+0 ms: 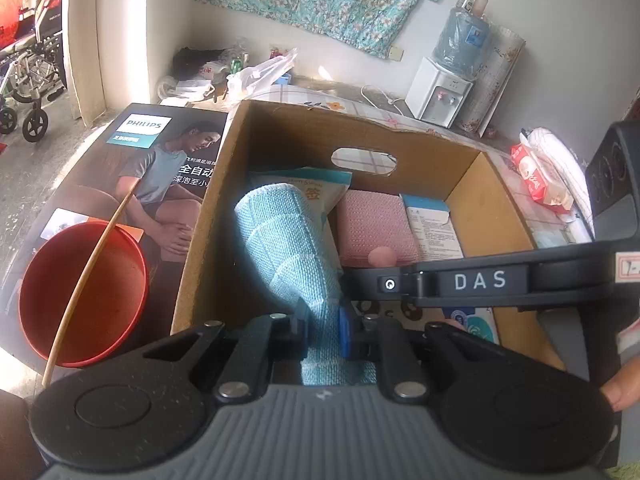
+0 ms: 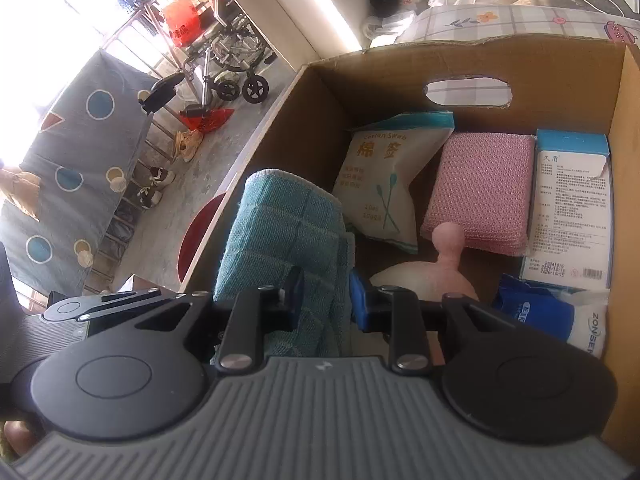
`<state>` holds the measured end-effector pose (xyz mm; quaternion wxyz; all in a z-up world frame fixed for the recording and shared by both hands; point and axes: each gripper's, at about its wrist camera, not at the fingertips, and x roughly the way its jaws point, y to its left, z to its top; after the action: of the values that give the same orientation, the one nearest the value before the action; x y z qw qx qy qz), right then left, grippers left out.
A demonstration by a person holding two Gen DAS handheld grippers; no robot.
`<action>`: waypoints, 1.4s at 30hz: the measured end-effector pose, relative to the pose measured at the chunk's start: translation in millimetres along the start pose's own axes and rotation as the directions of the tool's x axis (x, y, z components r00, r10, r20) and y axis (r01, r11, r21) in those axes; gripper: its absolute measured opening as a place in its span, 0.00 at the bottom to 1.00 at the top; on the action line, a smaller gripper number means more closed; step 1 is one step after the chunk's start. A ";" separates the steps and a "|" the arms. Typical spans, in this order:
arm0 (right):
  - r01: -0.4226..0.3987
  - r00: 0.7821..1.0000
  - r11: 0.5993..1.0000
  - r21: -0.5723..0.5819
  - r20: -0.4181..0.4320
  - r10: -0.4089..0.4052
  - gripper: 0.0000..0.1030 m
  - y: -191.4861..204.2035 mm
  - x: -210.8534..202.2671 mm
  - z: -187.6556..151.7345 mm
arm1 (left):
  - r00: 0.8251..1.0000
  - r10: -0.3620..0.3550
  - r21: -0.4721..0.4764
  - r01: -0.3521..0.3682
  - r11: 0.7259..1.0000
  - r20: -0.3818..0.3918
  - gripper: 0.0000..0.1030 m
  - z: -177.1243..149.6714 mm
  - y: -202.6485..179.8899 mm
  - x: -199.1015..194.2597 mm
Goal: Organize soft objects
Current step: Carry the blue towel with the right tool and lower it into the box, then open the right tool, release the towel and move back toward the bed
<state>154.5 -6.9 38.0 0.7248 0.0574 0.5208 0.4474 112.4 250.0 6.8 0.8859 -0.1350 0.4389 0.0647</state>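
Note:
A folded light-blue towel [image 1: 288, 240] is held over the left side of an open cardboard box [image 1: 304, 128]. My left gripper [image 1: 324, 328] is shut on the towel's near end. My right gripper [image 2: 324, 300] is shut on the same towel [image 2: 280, 232] from its own side; its body also shows in the left wrist view [image 1: 480, 280]. Inside the box [image 2: 400, 64] lie a cotton swab bag [image 2: 388, 176], a pink sponge [image 2: 480, 188], a white and blue carton [image 2: 572, 208], a pink and white puff with a knob [image 2: 444, 256] and a blue and white packet [image 2: 560, 312].
A red bucket [image 1: 80, 292] with a thin stick [image 1: 92, 260] stands left of the box, on a Philips carton [image 1: 132, 168]. A water dispenser [image 1: 440, 92] and tissue packs [image 1: 536, 176] sit on the table beyond. A wheelchair [image 2: 228, 60] stands on the floor at the far left.

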 end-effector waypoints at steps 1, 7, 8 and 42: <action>-0.002 1.000 1.000 0.003 0.005 0.001 0.24 -1.4 -0.8 0.0 | 1.000 0.022 0.017 -0.022 1.000 -0.012 0.14 -1.2 0.2 2.6; -0.005 0.997 1.000 -0.012 0.071 0.006 0.28 -9.9 -34.5 3.1 | 0.970 0.243 0.275 -0.236 0.932 0.009 0.14 -18.3 -29.4 11.1; -0.006 0.996 1.000 -0.017 0.087 0.007 0.29 -10.6 -42.6 2.6 | 0.963 0.270 0.319 -0.261 0.911 0.019 0.14 -21.8 -34.6 13.3; 0.086 0.914 0.996 -0.020 0.400 -0.071 0.72 -74.1 -240.1 -138.8 | 0.979 0.072 0.227 -0.115 0.967 0.188 0.93 -39.4 -126.4 -69.8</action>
<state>72.5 -274.0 103.7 0.8339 0.1130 0.3555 0.4067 69.6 117.8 62.6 0.9274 -0.0010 0.3682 0.0656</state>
